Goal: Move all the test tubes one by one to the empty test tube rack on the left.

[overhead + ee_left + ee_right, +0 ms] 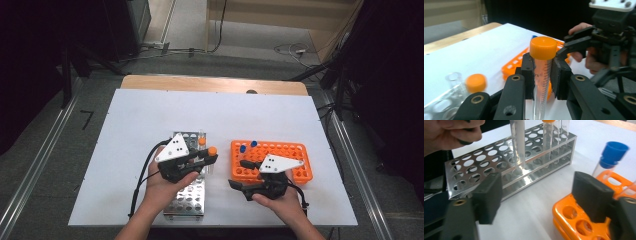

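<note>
Orange-capped tube (543, 67) upright between left hand-held gripper (543, 75) pads; apparently clamped.

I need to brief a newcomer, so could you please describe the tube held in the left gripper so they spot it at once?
On the white table, look between the metal rack and orange rack. The left gripper clamps the tube upright there: clear, graduated, orange-capped, and the one tube lifted outside both racks.

From above I see my left gripper (209, 159) clamped on an orange-capped tube (212, 156), held just beside the steel rack (189, 199). My right gripper (239, 174) hovers over the front left corner of the orange rack (300, 165), which carries two blue-capped tubes (248, 146).
</note>
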Tool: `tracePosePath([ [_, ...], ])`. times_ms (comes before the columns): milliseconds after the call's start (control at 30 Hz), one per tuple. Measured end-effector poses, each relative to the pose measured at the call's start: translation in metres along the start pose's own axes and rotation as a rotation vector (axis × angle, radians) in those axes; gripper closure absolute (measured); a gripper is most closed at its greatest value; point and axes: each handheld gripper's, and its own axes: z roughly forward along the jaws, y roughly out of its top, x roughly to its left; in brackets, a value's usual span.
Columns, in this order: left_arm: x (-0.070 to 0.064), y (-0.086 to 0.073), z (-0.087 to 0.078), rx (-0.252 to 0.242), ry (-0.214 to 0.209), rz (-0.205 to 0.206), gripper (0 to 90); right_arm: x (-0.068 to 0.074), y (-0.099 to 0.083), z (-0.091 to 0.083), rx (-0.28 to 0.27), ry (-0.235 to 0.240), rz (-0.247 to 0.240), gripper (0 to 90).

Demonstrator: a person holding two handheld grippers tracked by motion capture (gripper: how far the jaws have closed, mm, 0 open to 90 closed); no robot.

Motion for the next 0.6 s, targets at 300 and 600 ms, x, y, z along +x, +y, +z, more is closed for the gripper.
tracePosePath([
  [300,0.019,0.001,-0.018,-0.033,0.095,-0.025,75.5,-0.007,-0.012,-0.022,0.002,-0.027,0.017,4.6],
  [600,0.025,0.000,-0.019,-0.057,0.167,-0.047,75.6,-0.008,-0.019,-0.036,0.001,-0.046,0.037,0.0],
])
